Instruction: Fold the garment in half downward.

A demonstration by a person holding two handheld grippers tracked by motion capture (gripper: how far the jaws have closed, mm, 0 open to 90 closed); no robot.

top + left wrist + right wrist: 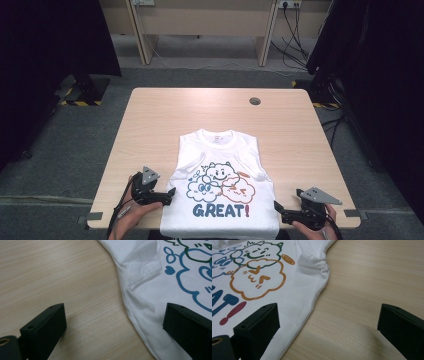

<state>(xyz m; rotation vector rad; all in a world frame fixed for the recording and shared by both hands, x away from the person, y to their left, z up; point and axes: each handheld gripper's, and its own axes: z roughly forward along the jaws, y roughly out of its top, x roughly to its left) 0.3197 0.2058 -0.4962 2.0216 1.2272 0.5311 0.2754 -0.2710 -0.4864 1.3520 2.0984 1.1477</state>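
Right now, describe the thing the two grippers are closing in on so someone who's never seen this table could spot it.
On the light wooden table, look at the near edge, between the left gripper and the right gripper. There lies a white T-shirt, spread flat, collar away from the person. Its print of three cartoon clouds over the word GREAT! marks it out.

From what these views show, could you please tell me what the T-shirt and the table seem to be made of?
The T-shirt looks like soft white knit fabric, probably cotton: it creases and has stitched hems, with a flat, matte colour print. The table shows pale wood grain with a smooth, even finish, probably laminate rather than solid wood.
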